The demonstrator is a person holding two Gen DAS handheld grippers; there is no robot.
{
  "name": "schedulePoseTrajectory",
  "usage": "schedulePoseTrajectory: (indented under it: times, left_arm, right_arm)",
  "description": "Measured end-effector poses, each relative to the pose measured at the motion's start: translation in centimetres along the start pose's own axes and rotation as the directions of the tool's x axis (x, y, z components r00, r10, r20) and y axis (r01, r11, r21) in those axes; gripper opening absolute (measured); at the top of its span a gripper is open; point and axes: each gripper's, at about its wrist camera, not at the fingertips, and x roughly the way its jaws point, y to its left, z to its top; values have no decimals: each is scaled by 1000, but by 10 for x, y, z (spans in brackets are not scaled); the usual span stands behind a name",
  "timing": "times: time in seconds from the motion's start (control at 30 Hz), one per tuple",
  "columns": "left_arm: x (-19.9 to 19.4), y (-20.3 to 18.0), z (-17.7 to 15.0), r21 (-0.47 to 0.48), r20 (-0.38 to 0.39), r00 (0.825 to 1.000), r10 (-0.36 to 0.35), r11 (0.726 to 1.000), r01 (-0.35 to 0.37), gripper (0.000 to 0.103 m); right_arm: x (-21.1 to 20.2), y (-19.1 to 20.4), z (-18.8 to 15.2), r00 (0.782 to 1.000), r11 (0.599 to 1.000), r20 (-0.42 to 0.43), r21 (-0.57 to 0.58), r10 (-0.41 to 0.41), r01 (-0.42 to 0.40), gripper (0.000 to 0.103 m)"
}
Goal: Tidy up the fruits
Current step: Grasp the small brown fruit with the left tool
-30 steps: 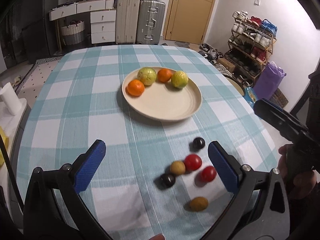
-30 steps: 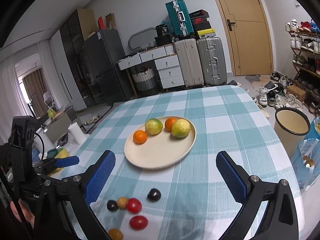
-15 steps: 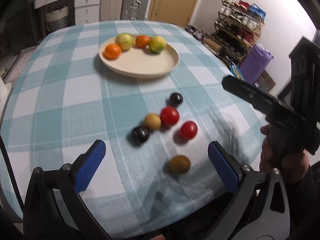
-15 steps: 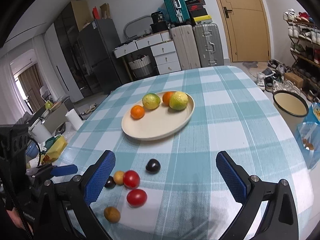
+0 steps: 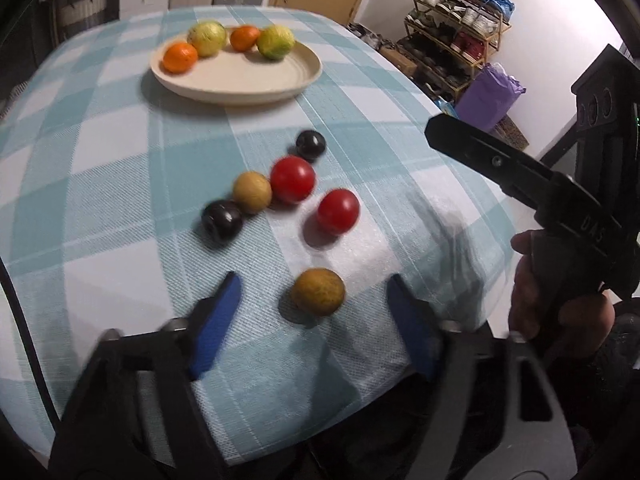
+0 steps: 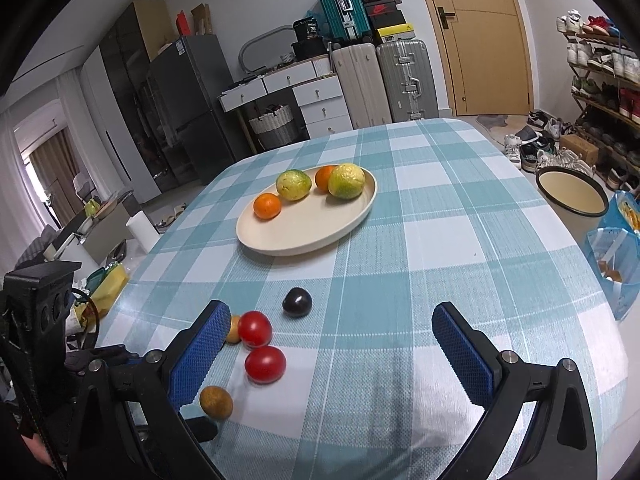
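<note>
Target looks like the small round brown-yellow fruit point(image 5: 318, 291) sitting on the teal-and-white checked tablecloth point(image 5: 100, 152) near the table's front edge, at 12 o'clock of the left gripper point(image 5: 314, 322), whose blue-padded fingers are spread wide, flanking it but not touching. Two red tomatoes point(image 5: 293, 179), a tan fruit point(image 5: 252, 192) and two dark plums point(image 5: 222, 220) cluster beyond it; round cream plate point(image 5: 236, 80) with oranges and green-yellow citrus farther at 12. Right gripper point(image 6: 326, 358) wide open, empty, tomatoes at its 10 o'clock. Risks: round fruit rolls off the close edge if one pad nudges first; left view is motion-blurred, so alignment is uncertain. Room: suitcases, drawers, shoe rack.
</note>
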Motion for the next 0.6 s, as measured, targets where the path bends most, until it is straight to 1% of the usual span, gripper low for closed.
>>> schedulePoseTrajectory:
  times: [0.03, 0.07, 0.1, 0.17, 0.23, 0.37, 0.6]
  left_arm:
    - [2, -1, -1, 0, -7, 1000, -9, 1000, 9, 56]
    - [3, -2, -2, 3, -10, 1000, -14, 1000, 14, 51]
    - [3, -3, -2, 6, -7, 1000, -18, 1000, 18, 44]
    - [2, -4, -2, 8, 7, 1000, -19, 1000, 19, 36]
    - [2, -5, -1, 21, 12, 999, -36, 999, 35, 24]
    - [0, -9, -3, 57, 19, 999, -29, 998, 27, 24]
    - [-5, -3, -2, 34, 35, 999, -37, 999, 35, 24]
  right_arm:
    - [0, -1, -1, 1000, 1000, -2, 2, 0, 0, 103]
    - [0, -1, -1, 1000, 1000, -4, 3, 0, 0, 103]
    - [0, -2, -2, 1000, 1000, -6, 3, 0, 0, 103]
    - [0, -2, -3, 1000, 1000, -6, 0, -1, 1, 103]
    - [0, -3, -4, 1000, 1000, -7, 2, -1, 1, 103]
    - [3, -6, -6, 1000, 1000, -20, 15, 4, -4, 103]
    - [7, -8, -9, 999, 1000, -34, 20, 10, -10, 103]
